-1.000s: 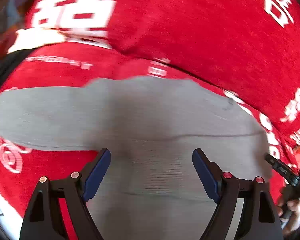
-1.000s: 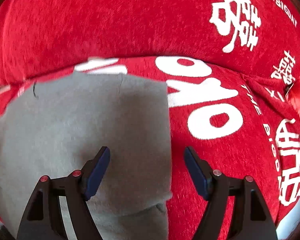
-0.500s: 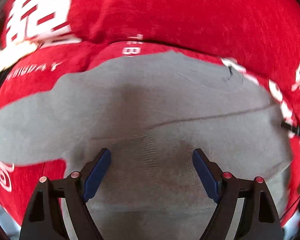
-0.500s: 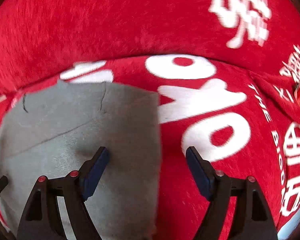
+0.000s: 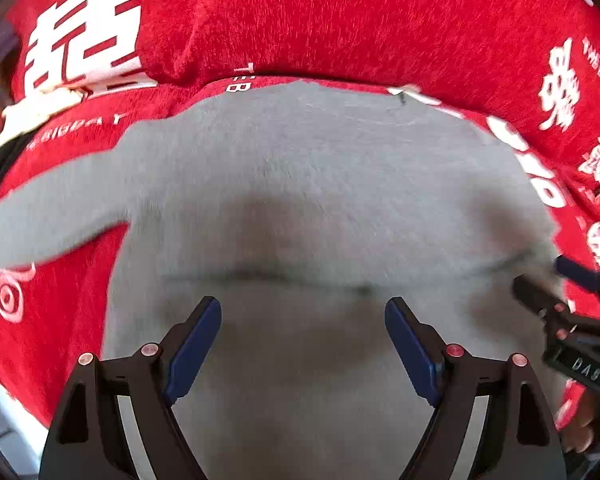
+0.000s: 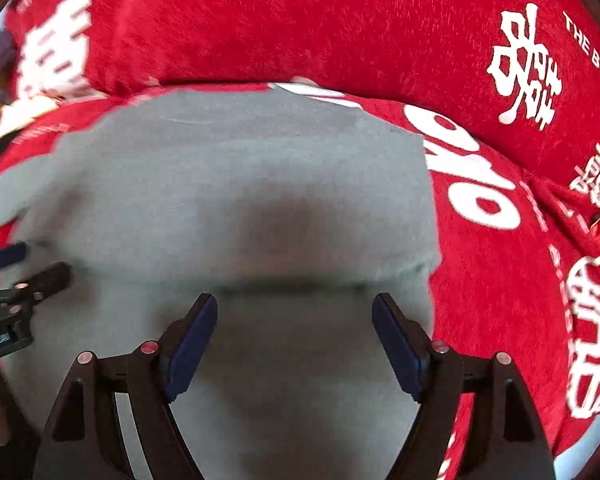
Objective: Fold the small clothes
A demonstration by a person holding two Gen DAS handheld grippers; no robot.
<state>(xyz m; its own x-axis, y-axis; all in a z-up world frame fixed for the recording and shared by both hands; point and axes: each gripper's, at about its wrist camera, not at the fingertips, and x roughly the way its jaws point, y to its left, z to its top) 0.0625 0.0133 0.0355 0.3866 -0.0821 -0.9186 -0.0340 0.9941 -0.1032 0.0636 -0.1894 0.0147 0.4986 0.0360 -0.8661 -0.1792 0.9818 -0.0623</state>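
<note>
A small grey knit garment (image 5: 320, 184) lies flat on the red blanket (image 5: 380, 20), one sleeve (image 5: 52, 216) stretched out to the left. A crease runs across the cloth just beyond the fingertips. My left gripper (image 5: 303, 340) hovers open over the garment's near part, nothing between its fingers. In the right wrist view the same garment (image 6: 240, 184) fills the middle, and my right gripper (image 6: 294, 336) stands open above it near its right edge. Each view catches the other gripper at its side: the right gripper (image 5: 556, 284), the left gripper (image 6: 24, 268).
The red blanket (image 6: 500, 300) carries large white characters and lettering. Behind the garment it rises into a thick ridge (image 6: 300, 20). A cream object (image 5: 32, 116) lies at the far left. A pale strip (image 5: 4, 412) shows past the blanket's near left edge.
The right gripper, which straddled the garment's right edge, has moved left so both fingers are over the grey cloth. The left gripper has shifted further onto the garment. Each now sees the other.
</note>
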